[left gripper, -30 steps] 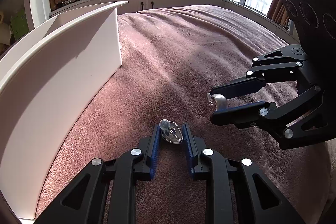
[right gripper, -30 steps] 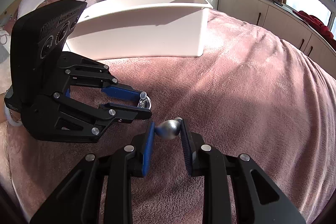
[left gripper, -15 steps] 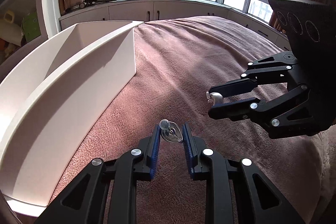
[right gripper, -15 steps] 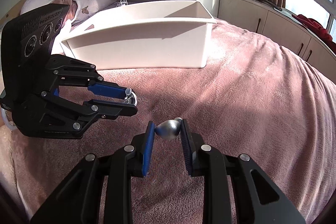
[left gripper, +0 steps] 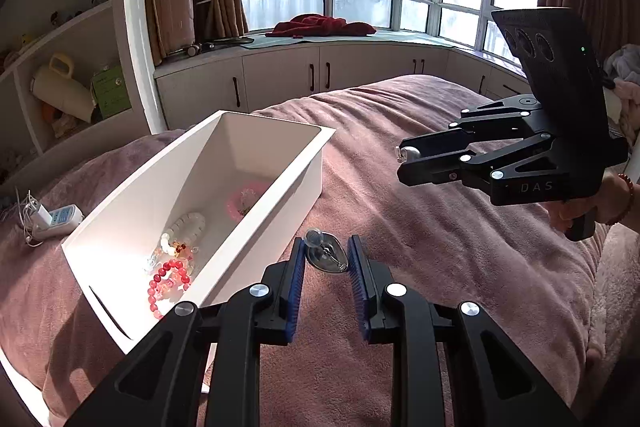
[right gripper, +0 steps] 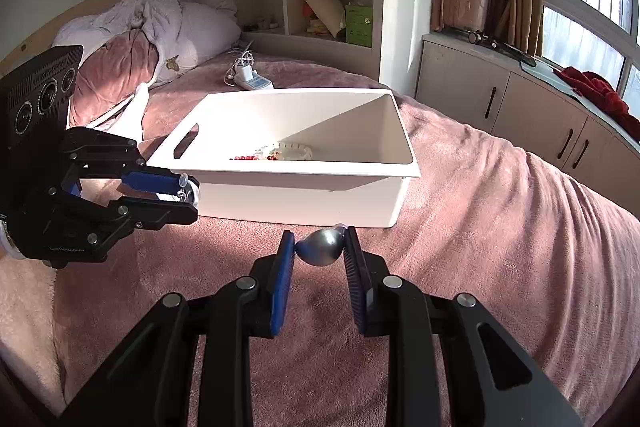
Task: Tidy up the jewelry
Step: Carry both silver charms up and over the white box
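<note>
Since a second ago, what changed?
Both grippers rose above the pink plush blanket, so the white plastic bin now shows the bead bracelets inside. Unchanged: left gripper clamps its silver teardrop earring, right gripper its own silver teardrop piece.

Silver earrings aloft; beaded bracelets binned

Left gripper: angled downward, jaws closed on a small silver piece. Right gripper: angled downward, pads clamping a rounded silver piece. Right hand grips its handle, beaded band at the wrist.
</note>
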Demonstrator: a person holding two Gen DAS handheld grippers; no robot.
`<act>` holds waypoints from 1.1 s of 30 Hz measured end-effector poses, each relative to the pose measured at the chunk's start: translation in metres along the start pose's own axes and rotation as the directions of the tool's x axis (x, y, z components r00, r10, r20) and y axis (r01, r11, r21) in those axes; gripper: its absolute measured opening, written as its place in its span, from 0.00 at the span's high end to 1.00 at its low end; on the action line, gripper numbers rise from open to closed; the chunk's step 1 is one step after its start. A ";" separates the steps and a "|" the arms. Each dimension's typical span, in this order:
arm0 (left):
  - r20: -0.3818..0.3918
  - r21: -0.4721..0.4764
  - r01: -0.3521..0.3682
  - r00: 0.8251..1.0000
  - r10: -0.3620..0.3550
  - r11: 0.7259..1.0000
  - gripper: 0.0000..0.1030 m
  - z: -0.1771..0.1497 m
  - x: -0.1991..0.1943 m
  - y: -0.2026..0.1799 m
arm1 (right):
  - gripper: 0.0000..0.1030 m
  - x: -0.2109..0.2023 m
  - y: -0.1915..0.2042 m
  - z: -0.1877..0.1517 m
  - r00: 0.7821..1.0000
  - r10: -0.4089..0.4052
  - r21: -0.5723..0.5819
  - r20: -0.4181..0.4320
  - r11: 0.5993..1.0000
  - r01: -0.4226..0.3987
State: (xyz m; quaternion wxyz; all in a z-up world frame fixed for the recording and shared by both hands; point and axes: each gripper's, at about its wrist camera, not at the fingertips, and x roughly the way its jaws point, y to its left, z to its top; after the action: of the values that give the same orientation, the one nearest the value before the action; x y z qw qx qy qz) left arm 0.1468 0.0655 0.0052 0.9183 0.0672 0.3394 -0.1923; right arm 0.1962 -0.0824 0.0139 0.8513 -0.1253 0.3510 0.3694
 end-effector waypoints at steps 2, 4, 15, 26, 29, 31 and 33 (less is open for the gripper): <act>0.012 -0.007 -0.010 1.000 0.010 1.000 0.74 0.009 -0.011 0.009 | 0.75 -0.004 -0.001 0.015 1.000 -0.011 -0.007 0.017 1.000 0.011; 0.031 -0.015 -0.023 0.999 0.023 1.000 0.74 0.019 -0.022 0.018 | 0.75 -0.006 -0.004 0.031 0.999 -0.013 -0.009 0.031 1.000 0.014; 0.036 -0.082 -0.083 0.996 0.086 0.993 0.74 0.067 -0.043 0.079 | 0.75 0.008 -0.015 0.099 0.999 -0.014 0.023 0.052 1.000 0.013; -0.210 -0.244 -0.101 0.977 0.050 0.964 0.74 0.072 0.031 0.151 | 0.75 0.096 -0.027 0.143 0.985 0.067 0.184 -0.160 0.982 -0.037; -0.287 -0.263 -0.128 0.957 0.049 0.956 0.74 0.065 0.055 0.161 | 0.75 0.124 -0.023 0.145 0.972 0.047 0.184 -0.231 0.983 -0.003; -0.339 -0.255 -0.148 0.939 0.055 0.956 0.74 0.060 0.070 0.162 | 0.75 0.145 -0.020 0.143 0.953 0.024 0.169 -0.301 0.985 0.028; -0.397 -0.264 -0.163 0.916 0.047 0.951 0.74 0.053 0.084 0.162 | 0.75 0.171 -0.019 0.136 0.918 -0.006 0.157 -0.396 0.985 0.074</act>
State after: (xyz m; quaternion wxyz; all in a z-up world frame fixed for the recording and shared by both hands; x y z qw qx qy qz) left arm 0.3014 0.1752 -0.0100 0.8422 -0.0140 0.5341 -0.0728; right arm 0.3613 0.0611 -0.0068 0.7781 -0.1315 0.5426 0.2879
